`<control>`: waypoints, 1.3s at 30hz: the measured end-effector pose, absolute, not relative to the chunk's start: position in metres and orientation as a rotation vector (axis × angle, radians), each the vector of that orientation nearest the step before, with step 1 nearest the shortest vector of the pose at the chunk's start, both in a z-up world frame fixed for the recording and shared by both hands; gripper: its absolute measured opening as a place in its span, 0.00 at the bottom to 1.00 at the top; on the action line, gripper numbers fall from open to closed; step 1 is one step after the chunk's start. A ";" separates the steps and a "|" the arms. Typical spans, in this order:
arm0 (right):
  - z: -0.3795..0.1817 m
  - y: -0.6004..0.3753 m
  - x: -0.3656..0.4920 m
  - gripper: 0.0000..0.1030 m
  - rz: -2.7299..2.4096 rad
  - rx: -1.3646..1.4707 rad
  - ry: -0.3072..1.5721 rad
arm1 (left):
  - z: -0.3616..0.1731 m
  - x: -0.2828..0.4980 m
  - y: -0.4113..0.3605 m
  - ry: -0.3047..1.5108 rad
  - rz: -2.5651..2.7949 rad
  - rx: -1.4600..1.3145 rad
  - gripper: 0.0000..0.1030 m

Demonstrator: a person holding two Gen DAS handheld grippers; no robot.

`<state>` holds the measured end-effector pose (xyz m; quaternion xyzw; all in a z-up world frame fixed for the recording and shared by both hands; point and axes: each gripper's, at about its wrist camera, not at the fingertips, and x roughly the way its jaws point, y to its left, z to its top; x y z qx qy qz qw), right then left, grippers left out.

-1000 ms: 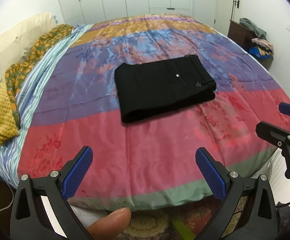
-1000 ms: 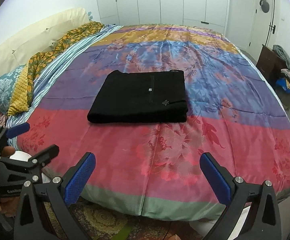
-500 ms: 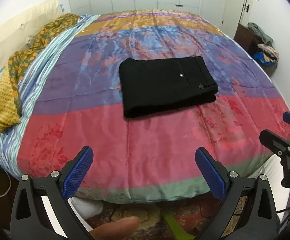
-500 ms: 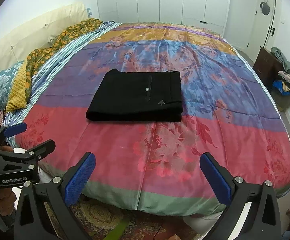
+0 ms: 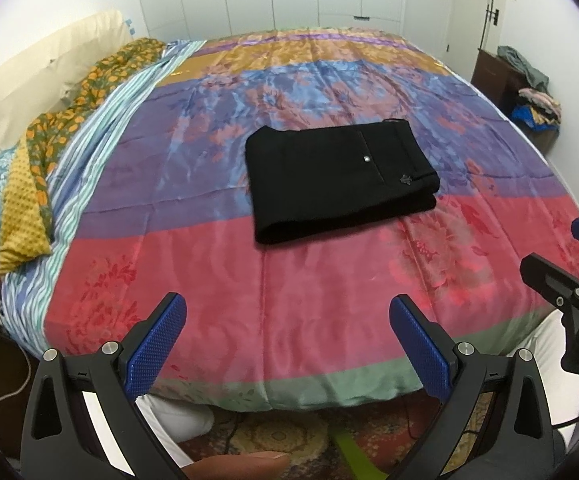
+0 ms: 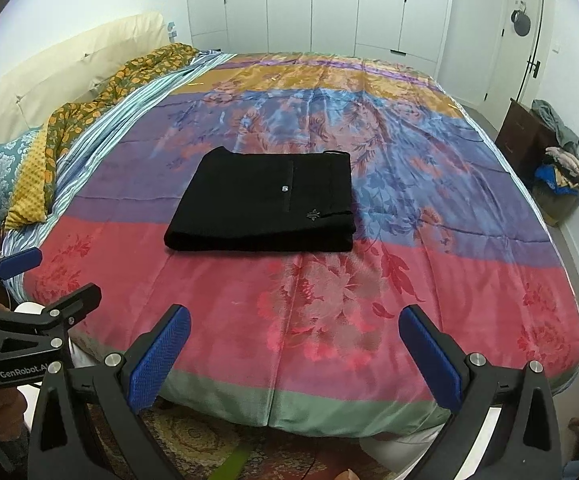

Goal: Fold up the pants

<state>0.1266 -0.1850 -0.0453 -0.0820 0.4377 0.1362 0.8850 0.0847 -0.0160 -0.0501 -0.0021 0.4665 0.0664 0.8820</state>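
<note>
Black pants [image 5: 341,182], folded into a compact rectangle, lie at the centre of the frame on a striped floral bedspread [image 5: 289,300], straddling the boundary between its purple and red bands. A small pale button and a tiny emblem show on the upper layer, toward the right side of the bundle. In the left wrist view the left gripper [image 5: 287,342] occupies the bottom of the frame, its blue-padded fingers [image 5: 155,346] spread wide apart and holding nothing; the pants sit well above and beyond the gap between them, clear of both pads. In the right wrist view the right gripper [image 6: 295,354] is likewise at the bottom of the frame with its jaws wide open and empty, the pants [image 6: 265,204] well apart from it at centre, slightly left of the midline between the fingers. Each gripper appears in the other's view: the right one at the right edge of the left wrist picture, the left gripper [image 6: 21,300] at the lower left of the right wrist picture, both hovering over the near edge of the bed. Patterned pillows [image 5: 17,200] line the left edge, white wardrobe doors [image 6: 313,4] fill the top, and a heap of clothes [image 6: 561,160] rests beside a dark cabinet at the right
</note>
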 end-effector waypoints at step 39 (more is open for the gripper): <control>-0.039 -0.183 0.125 1.00 0.289 -0.167 0.900 | -0.043 0.086 -0.016 0.953 0.149 -0.009 0.99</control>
